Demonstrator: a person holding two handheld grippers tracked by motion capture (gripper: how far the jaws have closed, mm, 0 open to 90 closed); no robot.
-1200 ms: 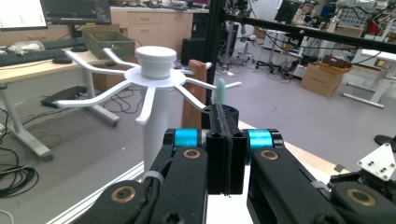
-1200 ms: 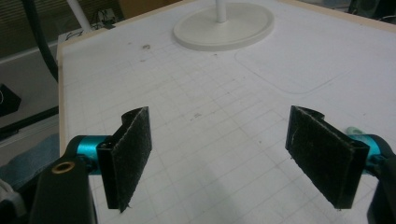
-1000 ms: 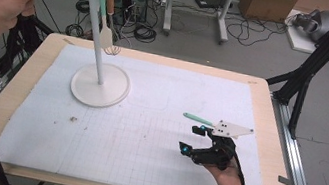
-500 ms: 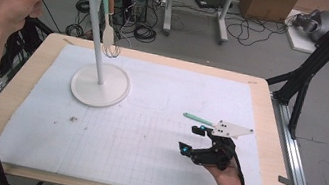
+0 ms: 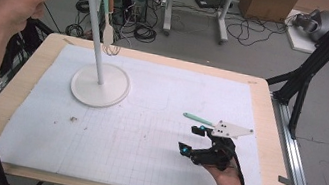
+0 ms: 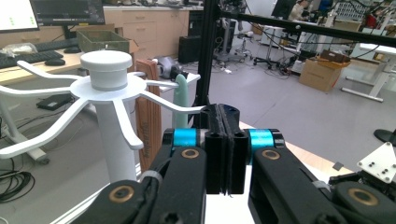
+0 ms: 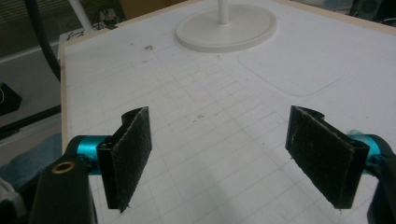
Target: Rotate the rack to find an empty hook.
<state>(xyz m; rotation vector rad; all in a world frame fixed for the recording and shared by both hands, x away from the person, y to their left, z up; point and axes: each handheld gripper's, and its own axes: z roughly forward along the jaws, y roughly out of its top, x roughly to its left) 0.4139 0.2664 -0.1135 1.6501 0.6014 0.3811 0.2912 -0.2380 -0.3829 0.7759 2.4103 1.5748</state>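
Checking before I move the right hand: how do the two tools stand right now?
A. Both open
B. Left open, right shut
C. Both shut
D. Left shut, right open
D: in the left gripper view the left tool has its pads pressed together with nothing between them, up by the rack, while in the right gripper view the right tool has its pads wide apart over the bare mat.

My left tongs (image 6: 225, 154) pressed together with nothing between, just in front of the white rack (image 6: 106, 88), its arms fanning out, wooden handle (image 6: 148, 126) and green handle (image 6: 180, 105) hanging behind.
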